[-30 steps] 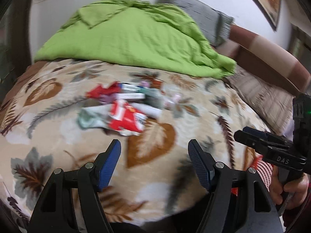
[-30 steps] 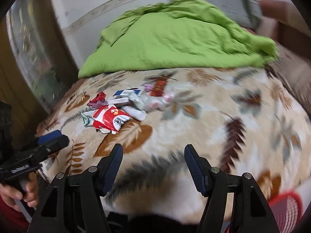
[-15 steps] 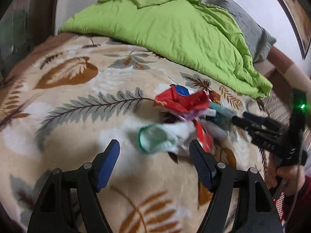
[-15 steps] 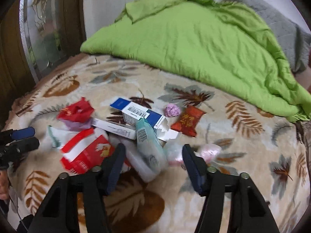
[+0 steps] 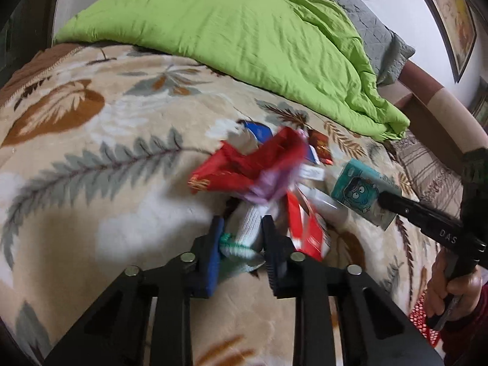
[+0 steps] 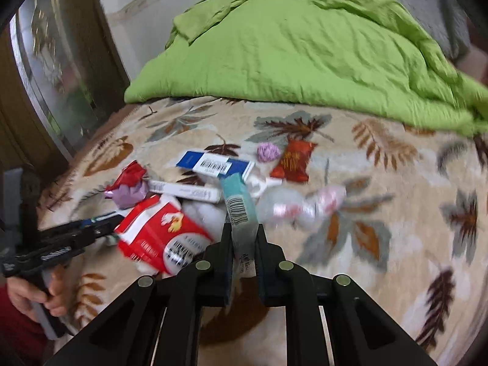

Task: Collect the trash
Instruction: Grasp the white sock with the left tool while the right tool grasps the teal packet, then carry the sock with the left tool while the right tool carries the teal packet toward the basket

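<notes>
The leaf-patterned blanket (image 5: 91, 158) fills most of both views, with the green duvet (image 6: 289, 48) heaped across the top of each frame. A second ago both grippers hung wide open, well short of the trash pile (image 6: 195, 195); now each is in among it with its fingers drawn in on a piece.

The left wrist view shows, along its right edge, a framed picture (image 5: 451, 15) and a grey quilted cover (image 5: 372, 33) that the right wrist view lacks or blurs out; it also shows the cartoon face on the teal packet. The right wrist view alone shows the dark wooden door (image 6: 45, 97) at its left edge, the blue-and-white box (image 6: 213, 163) in full, the small purple ball (image 6: 268, 151), the red-orange sachet (image 6: 292, 160) and the clear crumpled plastic (image 6: 299, 206) at centre.

In the lower middle of its own view, the left gripper (image 5: 241, 231) is closed down on a white wrapper with a green end (image 5: 244, 235), beside the red-and-white bag (image 5: 305, 228) and below the crumpled red wrapper (image 5: 244, 167). The right gripper (image 6: 242, 235), lower centre of its view, is clamped narrowly on the teal packet (image 6: 239, 204), which sticks up out of the pile between its fingers.
</notes>
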Demonstrator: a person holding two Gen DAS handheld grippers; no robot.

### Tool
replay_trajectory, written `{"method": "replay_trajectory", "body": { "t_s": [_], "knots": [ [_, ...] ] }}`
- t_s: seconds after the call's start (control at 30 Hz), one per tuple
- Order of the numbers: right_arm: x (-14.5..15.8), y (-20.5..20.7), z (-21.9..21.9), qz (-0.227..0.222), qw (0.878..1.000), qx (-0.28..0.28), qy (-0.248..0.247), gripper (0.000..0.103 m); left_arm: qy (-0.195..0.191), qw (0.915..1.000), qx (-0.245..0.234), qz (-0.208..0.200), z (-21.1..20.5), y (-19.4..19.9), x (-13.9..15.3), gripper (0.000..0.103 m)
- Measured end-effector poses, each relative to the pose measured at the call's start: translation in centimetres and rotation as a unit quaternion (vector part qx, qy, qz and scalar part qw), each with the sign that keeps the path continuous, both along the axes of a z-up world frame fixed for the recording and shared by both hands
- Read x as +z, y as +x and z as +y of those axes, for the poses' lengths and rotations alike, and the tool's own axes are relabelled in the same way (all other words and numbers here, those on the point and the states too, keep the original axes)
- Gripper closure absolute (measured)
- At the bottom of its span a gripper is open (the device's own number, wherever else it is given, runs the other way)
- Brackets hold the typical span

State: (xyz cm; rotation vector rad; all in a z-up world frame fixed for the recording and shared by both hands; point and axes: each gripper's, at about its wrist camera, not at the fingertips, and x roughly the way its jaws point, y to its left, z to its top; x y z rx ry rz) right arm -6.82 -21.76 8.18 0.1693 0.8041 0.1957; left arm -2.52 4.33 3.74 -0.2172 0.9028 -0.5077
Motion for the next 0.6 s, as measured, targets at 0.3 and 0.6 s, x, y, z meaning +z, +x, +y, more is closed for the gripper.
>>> {"method": "replay_trajectory", "body": {
  "t_s": [0.3, 0.6],
  "knots": [
    [-0.7, -5.8, -1.7, 0.007, 0.998, -0.017, 0.055, 0.09, 0.031, 0.9981, -0.053, 0.003, -1.7, -6.1, -0.3, 0.082],
    [-1.2, -8.3, -2.2, 0.009, 0.997, -0.032, 0.067, 0.09, 0.085, 0.9957, -0.011, -0.036, -2.7, -4.3, 0.6, 0.04]
  ]
}}
